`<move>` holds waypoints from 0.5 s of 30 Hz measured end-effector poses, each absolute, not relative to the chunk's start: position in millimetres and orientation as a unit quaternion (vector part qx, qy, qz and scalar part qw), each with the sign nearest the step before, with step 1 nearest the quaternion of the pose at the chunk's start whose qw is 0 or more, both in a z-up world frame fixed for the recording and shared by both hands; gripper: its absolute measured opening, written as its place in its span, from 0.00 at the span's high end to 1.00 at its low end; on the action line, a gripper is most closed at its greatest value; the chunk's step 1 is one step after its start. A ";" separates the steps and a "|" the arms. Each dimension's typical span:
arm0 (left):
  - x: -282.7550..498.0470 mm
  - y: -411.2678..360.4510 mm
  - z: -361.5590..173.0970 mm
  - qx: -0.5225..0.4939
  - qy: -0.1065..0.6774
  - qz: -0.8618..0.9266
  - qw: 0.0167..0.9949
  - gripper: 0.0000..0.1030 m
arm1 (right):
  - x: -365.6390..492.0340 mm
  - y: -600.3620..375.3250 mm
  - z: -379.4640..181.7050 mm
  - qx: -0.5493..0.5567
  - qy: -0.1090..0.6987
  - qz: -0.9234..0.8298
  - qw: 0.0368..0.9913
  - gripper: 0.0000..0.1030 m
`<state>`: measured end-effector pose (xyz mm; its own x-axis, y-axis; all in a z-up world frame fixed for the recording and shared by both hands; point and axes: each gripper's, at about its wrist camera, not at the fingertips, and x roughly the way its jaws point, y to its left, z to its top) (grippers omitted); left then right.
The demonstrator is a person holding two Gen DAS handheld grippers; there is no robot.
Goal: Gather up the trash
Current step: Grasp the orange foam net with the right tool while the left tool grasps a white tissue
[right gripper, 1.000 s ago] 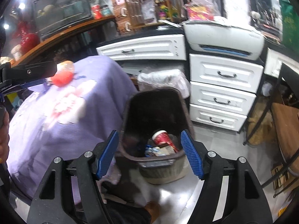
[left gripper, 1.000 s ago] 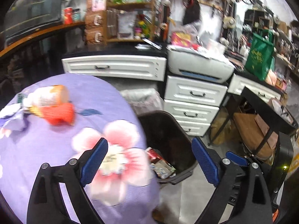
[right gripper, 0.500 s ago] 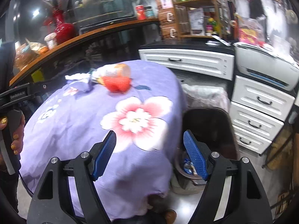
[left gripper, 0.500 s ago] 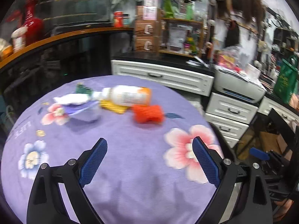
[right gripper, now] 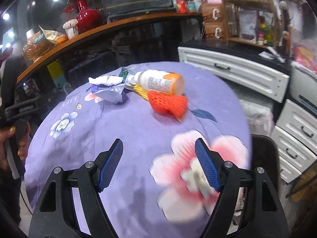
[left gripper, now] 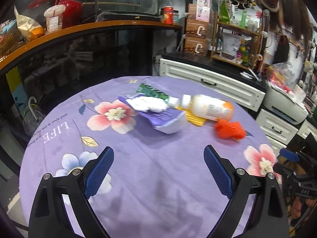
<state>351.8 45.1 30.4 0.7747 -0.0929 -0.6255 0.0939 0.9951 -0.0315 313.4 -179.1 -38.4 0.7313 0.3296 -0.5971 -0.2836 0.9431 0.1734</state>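
A pile of trash lies at the far side of a round table with a purple flowered cloth (left gripper: 158, 168): a white and orange bottle (left gripper: 210, 107) on its side, an orange foam net (left gripper: 230, 130), a purple wrapper (left gripper: 168, 119) with crumpled white tissue (left gripper: 147, 104), a green packet (left gripper: 151, 91) and a yellow piece (left gripper: 195, 120). My left gripper (left gripper: 158, 168) is open and empty above the cloth, short of the pile. My right gripper (right gripper: 159, 161) is open and empty; the orange net (right gripper: 168, 104) and bottle (right gripper: 158, 81) lie ahead of it.
A dark trash bin (right gripper: 263, 148) stands on the floor at the table's right edge. White drawer cabinets (right gripper: 233, 69) and a printer (left gripper: 285, 107) stand behind. A curved counter (left gripper: 79, 29) with a red vase runs along the back left. The other hand (right gripper: 13, 144) shows at left.
Both grippers have swung left from the trash bin on the floor to over the table. The trash pile now lies ahead of them. Both stay open and empty.
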 end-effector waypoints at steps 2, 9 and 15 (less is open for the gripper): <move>360.0 52.0 27.2 0.001 0.337 -0.048 0.940 0.13 | 332.9 -169.1 -40.3 0.027 0.334 0.158 0.929 0.27; 396.6 76.7 24.4 0.003 0.343 -0.032 0.939 0.17 | 402.7 -132.3 -55.6 -0.023 0.359 0.137 0.923 0.27; 429.1 73.5 22.7 0.020 0.354 -0.048 0.934 0.18 | 434.4 -118.5 -67.6 -0.069 0.377 0.103 0.918 0.66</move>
<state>429.1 73.5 22.7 0.7448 -0.0756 -0.6630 0.1041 0.9946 0.0036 434.4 -118.5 -67.6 0.6947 0.1369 -0.7062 -0.2407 0.9694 -0.0489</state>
